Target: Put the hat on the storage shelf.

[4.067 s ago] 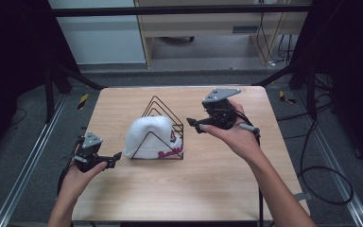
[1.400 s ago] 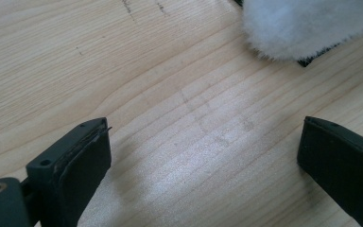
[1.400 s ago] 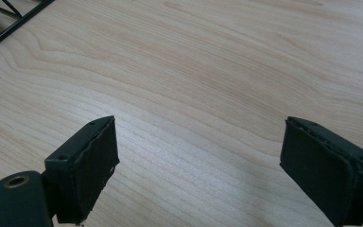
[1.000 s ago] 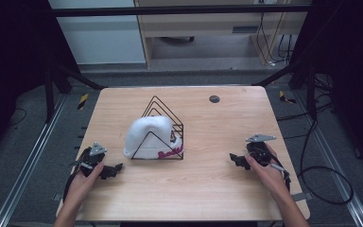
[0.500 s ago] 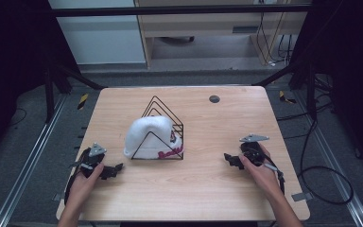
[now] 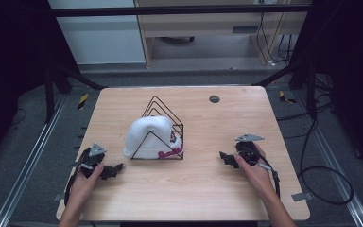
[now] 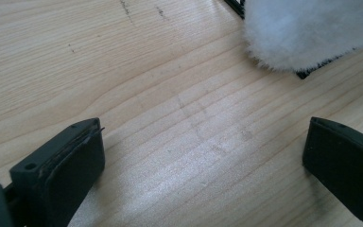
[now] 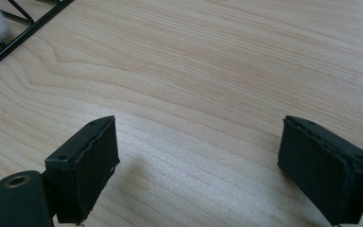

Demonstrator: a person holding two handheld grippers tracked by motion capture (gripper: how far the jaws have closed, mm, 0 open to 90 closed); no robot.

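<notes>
Both sets of tongs rest low on the desk [image 6: 198, 189] with jaws spread wide and nothing between them: the left tongs [image 6: 115, 170] at about 8 o'clock, the right tongs [image 6: 225, 158] near 4 o'clock. Beyond them, mid-desk, the white plush hat [image 6: 149, 135] sits draped in the black wire rack [image 6: 163, 113] (pink lettering at its hem). I'd worry that tugging the hat snags its fleece on a wire and drags the light rack along, or tips it.
</notes>
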